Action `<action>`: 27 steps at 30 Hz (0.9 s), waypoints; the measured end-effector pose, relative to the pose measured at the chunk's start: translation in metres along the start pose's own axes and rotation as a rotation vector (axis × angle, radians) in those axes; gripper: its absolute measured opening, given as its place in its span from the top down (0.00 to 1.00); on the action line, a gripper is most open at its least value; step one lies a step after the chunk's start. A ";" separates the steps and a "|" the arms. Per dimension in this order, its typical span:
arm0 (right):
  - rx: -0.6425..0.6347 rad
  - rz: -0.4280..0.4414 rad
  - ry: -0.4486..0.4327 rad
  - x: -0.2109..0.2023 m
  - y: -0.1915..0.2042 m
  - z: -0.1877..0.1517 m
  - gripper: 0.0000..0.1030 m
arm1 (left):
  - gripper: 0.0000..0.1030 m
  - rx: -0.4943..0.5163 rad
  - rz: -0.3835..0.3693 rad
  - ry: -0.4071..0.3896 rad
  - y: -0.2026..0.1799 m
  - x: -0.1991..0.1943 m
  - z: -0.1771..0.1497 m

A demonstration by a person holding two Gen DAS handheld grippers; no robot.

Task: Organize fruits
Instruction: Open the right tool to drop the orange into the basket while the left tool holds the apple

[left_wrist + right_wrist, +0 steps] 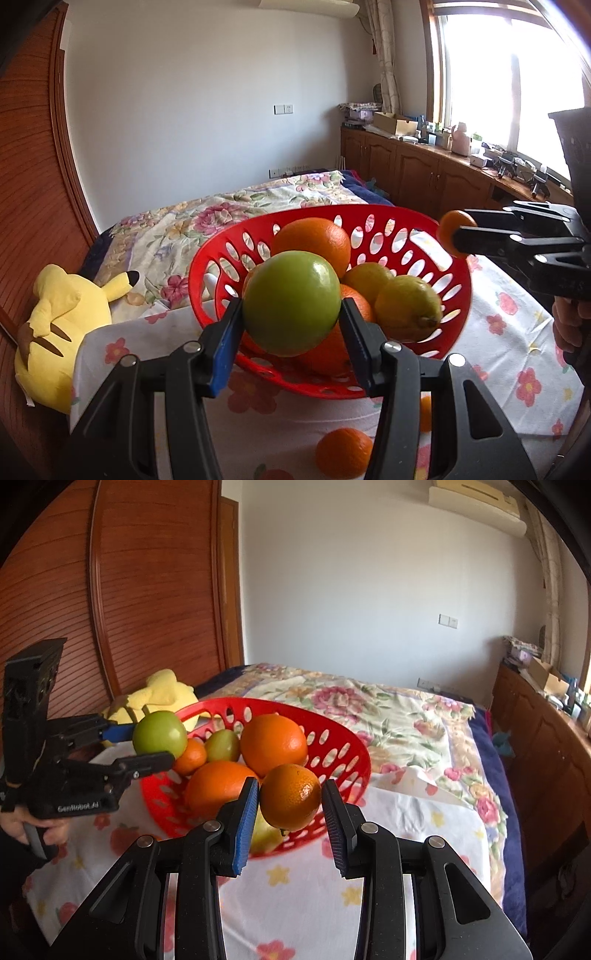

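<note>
A green apple (291, 291) sits clamped between the blue pads of my left gripper (291, 306), just in front of and above the red perforated basket (369, 211). My right gripper (290, 784) is shut on a small mandarin (290, 801), held over the basket's near rim (236, 701). Inside the basket lie a large orange (273, 744), a second orange (218, 786), a small green fruit (221, 745) and a lemon (406, 306). Each view shows the other gripper at its edge: the right gripper (458, 225) with the mandarin, the left gripper (153, 744) with the apple.
The basket stands on a white floral cloth (517, 332) at the foot of a quilted bed (221, 221). A loose orange (343, 450) lies on the cloth nearby. A yellow plush toy (62, 325) lies left by the wooden wardrobe (147, 590). Wooden cabinets (424, 173) line the window side.
</note>
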State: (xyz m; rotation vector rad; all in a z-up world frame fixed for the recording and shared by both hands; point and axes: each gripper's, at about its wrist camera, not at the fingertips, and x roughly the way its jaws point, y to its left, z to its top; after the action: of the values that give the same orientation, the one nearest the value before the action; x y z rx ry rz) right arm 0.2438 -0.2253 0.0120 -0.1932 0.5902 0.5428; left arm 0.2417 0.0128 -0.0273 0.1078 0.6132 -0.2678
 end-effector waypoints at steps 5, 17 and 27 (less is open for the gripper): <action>0.010 0.009 0.029 0.029 -0.007 0.003 0.66 | 0.50 -0.007 -0.009 -0.002 0.003 0.007 -0.004; -0.003 0.001 0.061 0.065 -0.012 0.007 0.66 | 0.50 -0.018 -0.027 -0.018 0.006 0.008 -0.005; -0.001 -0.002 0.062 0.067 -0.010 0.006 0.61 | 0.50 -0.015 -0.023 -0.017 0.006 0.008 -0.005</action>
State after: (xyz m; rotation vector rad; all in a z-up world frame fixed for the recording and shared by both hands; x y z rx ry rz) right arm 0.2987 -0.2033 -0.0217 -0.2118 0.6500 0.5361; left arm 0.2470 0.0178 -0.0355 0.0835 0.5995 -0.2863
